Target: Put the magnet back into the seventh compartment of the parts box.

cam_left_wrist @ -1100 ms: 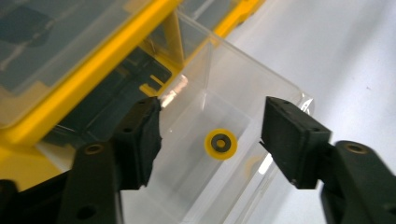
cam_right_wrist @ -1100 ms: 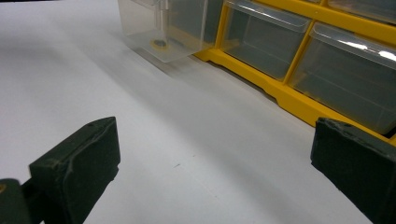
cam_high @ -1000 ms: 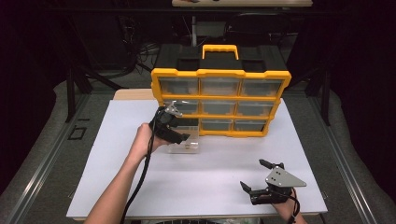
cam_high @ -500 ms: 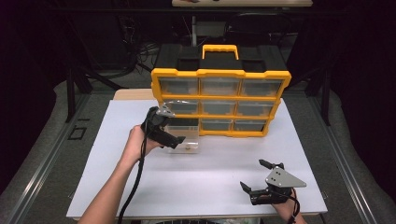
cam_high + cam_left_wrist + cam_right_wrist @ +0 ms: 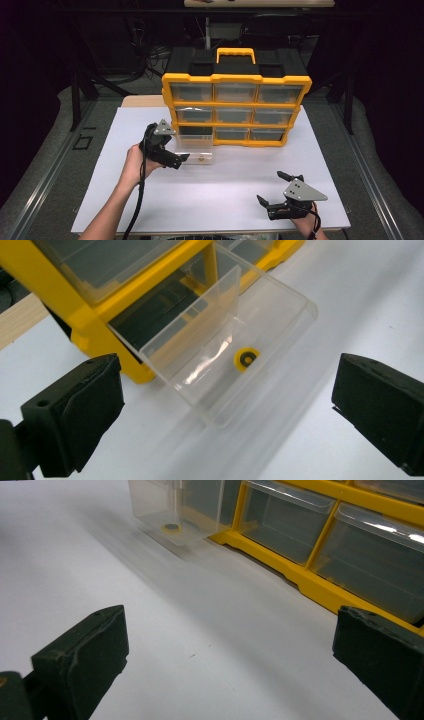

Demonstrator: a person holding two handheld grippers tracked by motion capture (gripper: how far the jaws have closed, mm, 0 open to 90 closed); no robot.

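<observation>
My left tool (image 5: 176, 161) hangs just in front of the clear drawer (image 5: 196, 154), which stands pulled out of the bottom-left slot of the yellow organizer (image 5: 235, 80) and rests on the white surface (image 5: 220, 185). Its jaws have just been opening and now stand wide, with nothing between them; in the left gripper view the drawer (image 5: 235, 355) lies beyond the pads, apart from them. A small yellow ring with a dark centre (image 5: 247, 359) sits on the drawer's floor near its front wall. My right tool (image 5: 274, 192) rests low on the surface near its front right corner, well apart from the organizer, jaws spread and empty. From the right gripper view I see the drawer (image 5: 170, 515) and the ring (image 5: 171, 527) far off.
</observation>
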